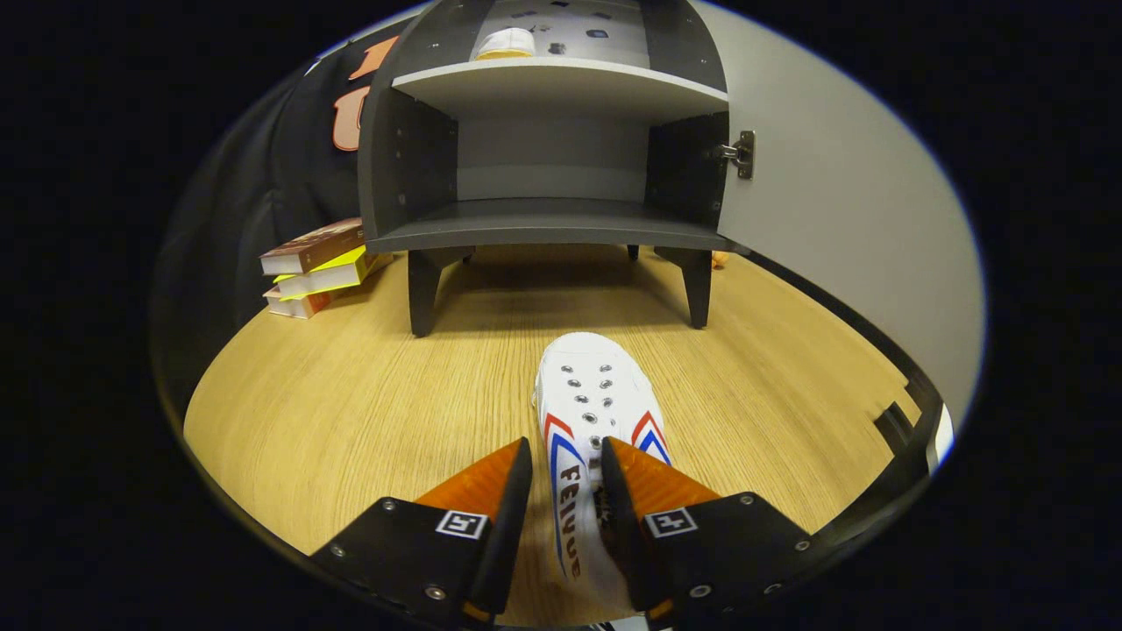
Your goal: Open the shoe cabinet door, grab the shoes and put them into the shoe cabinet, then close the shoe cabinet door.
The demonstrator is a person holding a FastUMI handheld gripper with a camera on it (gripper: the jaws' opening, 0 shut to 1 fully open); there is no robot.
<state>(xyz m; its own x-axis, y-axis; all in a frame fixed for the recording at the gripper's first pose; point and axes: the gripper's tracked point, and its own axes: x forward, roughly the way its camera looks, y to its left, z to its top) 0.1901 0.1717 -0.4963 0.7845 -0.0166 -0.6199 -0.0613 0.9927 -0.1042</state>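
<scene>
The white shoe (pixel 596 412) is gripped by the claw (pixel 566 464), clenched on its side wall, toe pointed at the open shoe cabinet (pixel 548 131) across the tabletop (pixel 351 394), so it can be slid onto the bare lower shelf (pixel 543 223).

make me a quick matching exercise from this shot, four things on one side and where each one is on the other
Things:
1. white shoe
2. second shoe
3. stack of books
4. cabinet door

Places:
A. swung open beside the hinge
B. on the floor left of the shoe cabinet
C. between the claw fingers, toe toward the cabinet
D. on the upper shelf

Pairs: 1-C, 2-D, 3-B, 4-A
</scene>
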